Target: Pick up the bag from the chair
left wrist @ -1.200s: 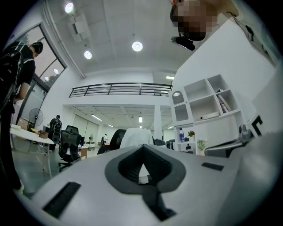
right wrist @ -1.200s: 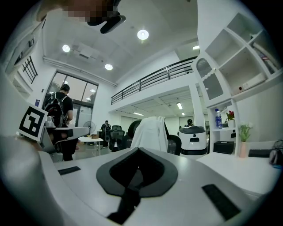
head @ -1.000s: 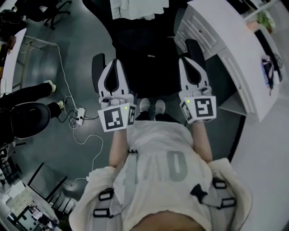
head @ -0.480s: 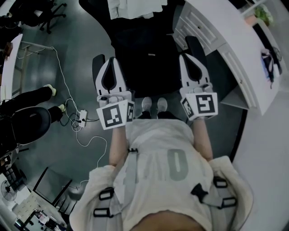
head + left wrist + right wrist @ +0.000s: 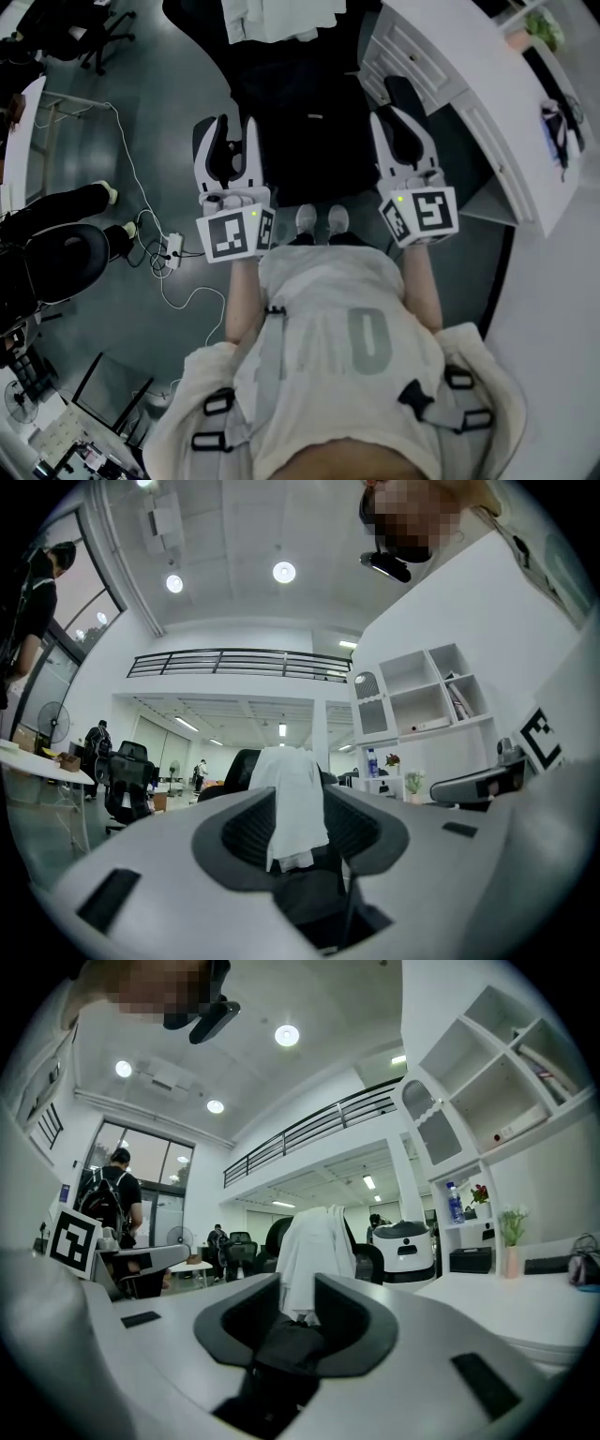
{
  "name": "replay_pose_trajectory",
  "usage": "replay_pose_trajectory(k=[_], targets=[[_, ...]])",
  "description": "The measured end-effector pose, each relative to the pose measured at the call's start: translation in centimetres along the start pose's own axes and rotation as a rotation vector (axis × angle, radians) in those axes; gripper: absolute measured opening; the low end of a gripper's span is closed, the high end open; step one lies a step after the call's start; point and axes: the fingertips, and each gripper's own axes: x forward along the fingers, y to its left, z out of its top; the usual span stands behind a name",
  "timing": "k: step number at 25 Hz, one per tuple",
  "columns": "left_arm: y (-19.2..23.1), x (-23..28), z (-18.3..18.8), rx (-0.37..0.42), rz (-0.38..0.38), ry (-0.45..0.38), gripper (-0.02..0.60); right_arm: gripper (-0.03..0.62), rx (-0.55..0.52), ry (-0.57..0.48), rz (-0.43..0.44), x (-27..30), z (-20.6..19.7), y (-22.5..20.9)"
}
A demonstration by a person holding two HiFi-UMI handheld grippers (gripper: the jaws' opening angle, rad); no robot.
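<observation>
Chair (image 5: 281, 75): top centre of frame; cloth (image 5: 281, 14) over its back, bag (image 5: 309, 141) on its seat.
Left claw (image 5: 230, 136): left of bag.
Right claw (image 5: 398, 127): right of bag.
Tabletop (image 5: 487, 84): upper right.
Power strip (image 5: 169, 246): on floor, middle left.

Hardly any legible txt. Person's pale shirt (image 5: 323, 281) has big grey print on the front, upside-down in head view. One char reads as "0" or "D"; the rest is creased & partly under a strap (image 5: 272, 352), unreadable. Marker cube (image 5: 232, 236) on left tool (image 5: 232, 127) & marker cube (image 5: 422, 216) on right tool (image 5: 401, 131): b/w square codes only, no letters/nos. In left tool view a cropped code looks like an "E" but is just pattern. Bottle (image 5: 454, 1202) on shelf: label too small to read. No signs/brands legible elsewhere.
</observation>
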Motion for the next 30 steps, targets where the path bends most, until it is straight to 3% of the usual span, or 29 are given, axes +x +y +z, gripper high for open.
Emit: replay_pose_trajectory(k=[2,5,12,19,21,30], targets=[[0.1,0.1,-0.2,-0.004,-0.015,0.005,0.202,0.226,0.011,0.012,0.016,0.4,-0.3,0.3],[0.1,0.3,-0.7,0.002,-0.031,0.025,0.262,0.307,0.002,0.018,0.017,0.7,-0.6,0.4],[0.5,0.5,-1.3,-0.005,-0.043,0.048,0.268,0.316,-0.039,0.05,0.04,1.0,-1.1,0.9],[0.9,0.8,-2.3,-0.041,-0.031,0.049,0.267,0.316,0.022,0.038,0.029,1.3,-1.5,0.2],[1.2,1.0,-3.2,-0.033,-0.021,0.076,0.267,0.316,0.047,0.05,0.025,1.6,-2.1,-0.2],[2.8,4.5,-8.8,-0.009,-0.011,0.162,0.267,0.314,-0.032,0.125,0.058,6.2,-6.5,-2.3]])
